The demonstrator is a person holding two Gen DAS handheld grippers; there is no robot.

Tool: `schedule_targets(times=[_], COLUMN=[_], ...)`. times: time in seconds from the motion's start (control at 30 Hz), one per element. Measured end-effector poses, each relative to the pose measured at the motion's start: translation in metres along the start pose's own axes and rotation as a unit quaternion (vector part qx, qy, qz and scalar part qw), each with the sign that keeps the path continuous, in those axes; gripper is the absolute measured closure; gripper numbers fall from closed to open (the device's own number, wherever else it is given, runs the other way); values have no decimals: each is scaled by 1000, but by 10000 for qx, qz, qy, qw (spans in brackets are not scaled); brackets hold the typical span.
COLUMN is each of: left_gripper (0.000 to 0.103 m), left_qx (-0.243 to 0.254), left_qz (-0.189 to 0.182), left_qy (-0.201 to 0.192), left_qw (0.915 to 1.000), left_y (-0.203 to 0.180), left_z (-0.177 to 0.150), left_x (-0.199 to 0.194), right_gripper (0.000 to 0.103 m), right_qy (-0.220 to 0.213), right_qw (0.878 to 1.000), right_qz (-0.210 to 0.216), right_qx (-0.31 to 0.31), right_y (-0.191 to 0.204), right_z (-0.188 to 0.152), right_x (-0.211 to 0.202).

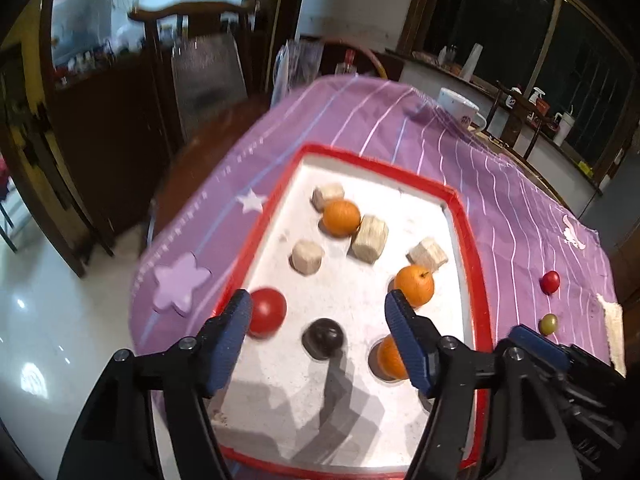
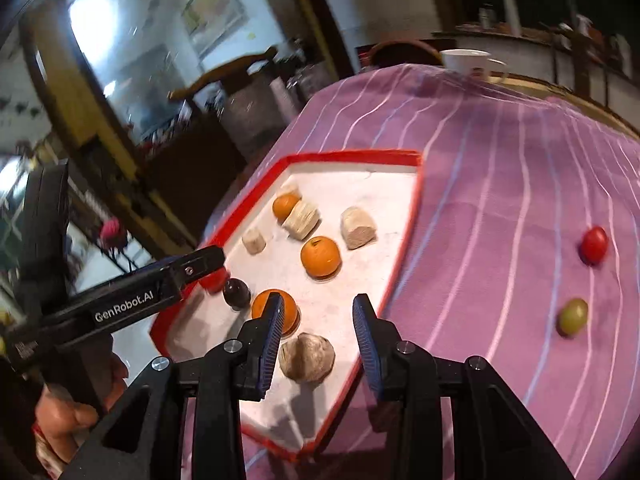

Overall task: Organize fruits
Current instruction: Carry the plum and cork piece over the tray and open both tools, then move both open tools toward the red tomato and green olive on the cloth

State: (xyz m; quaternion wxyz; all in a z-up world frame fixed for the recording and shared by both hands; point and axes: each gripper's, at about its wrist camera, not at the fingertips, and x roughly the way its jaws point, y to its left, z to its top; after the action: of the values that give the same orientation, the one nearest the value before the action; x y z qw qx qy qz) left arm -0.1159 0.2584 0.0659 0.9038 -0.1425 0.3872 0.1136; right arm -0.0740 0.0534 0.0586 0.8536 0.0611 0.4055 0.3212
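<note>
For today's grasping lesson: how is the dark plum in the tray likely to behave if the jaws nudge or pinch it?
The dark plum looks round, so a nudge would probably send it rolling across the flat white tray. Its skin appears smooth, so it might slip from a light pinch. The open left gripper seems wide enough to straddle it.

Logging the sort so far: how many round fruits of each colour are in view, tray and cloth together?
Orange: 3
Red: 2
Dark purple: 1
Green: 1
Total: 7
</note>
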Motion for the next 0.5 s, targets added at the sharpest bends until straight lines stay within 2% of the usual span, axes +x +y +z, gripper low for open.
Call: schedule_targets(times=[0.1, 0.2, 0.3, 0.5], left_gripper=[26, 21, 19, 18], left_qx=[291, 692, 940, 1199], left_qz=[388, 775, 870, 844], left_qy=[-376, -770, -972, -1006], left_qw=[9981, 9916, 9870, 9841], left_y=[-15, -34, -48, -69], left_z=[0, -2, -4, -11], left_x=[-20, -40, -55, -70], right_gripper=[62, 61, 60, 58], right_qy=[-144, -279, -386, -501], right_qw=[9996, 9991, 9987, 9981], right_qz=[-57, -187, -311, -359], right_qx=[238, 262, 147, 65], right_y=[-7, -8, -4, -5], right_z=[-6, -10, -13, -21], right_x=[-17, -30, -39, -52])
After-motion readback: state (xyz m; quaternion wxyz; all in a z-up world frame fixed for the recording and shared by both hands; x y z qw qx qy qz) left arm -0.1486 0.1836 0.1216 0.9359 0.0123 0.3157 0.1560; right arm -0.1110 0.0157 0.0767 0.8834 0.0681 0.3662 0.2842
